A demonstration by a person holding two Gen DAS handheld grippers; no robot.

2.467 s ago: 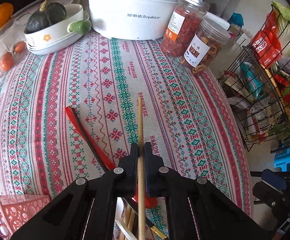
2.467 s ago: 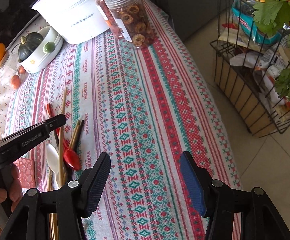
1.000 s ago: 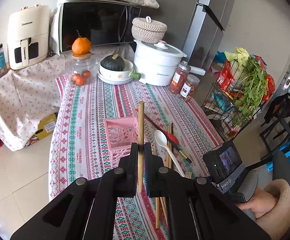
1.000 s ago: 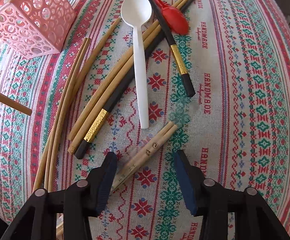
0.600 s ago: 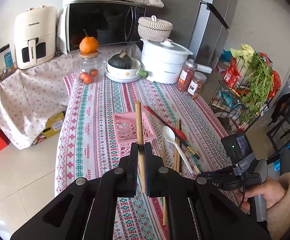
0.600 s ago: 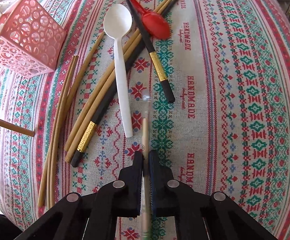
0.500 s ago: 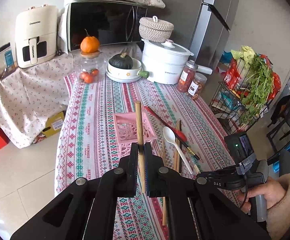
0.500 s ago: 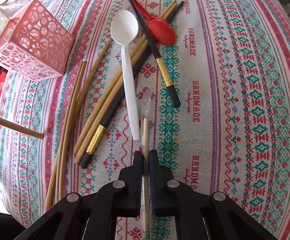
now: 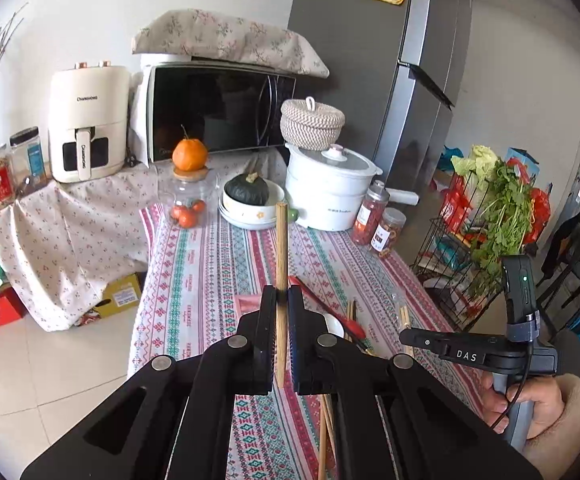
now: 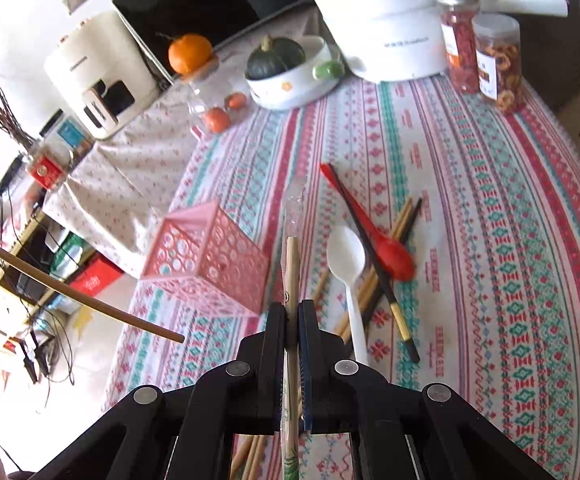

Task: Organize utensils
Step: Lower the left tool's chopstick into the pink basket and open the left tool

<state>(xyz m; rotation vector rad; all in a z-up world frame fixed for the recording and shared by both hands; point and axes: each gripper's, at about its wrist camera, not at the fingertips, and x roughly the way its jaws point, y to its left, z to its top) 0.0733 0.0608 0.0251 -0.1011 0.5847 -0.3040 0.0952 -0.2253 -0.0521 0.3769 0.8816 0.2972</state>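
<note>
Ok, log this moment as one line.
left gripper: shut on wooden chopstick | right gripper: shut on wrapped chopsticks | pink basket: tipped over | loose utensils: on tablecloth

Microwave (image 9: 218, 108); white pot (image 9: 330, 192); squash (image 9: 247, 189)

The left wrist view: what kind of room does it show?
Most likely a home kitchen or dining corner: a black-fronted microwave oven, a tall grey refrigerator and a white lidded cooking pot stand by a table with a striped patterned tablecloth.

Chopsticks (image 10: 374, 280), spoons (image 10: 348, 280) beside holder (image 10: 210, 256)
</note>
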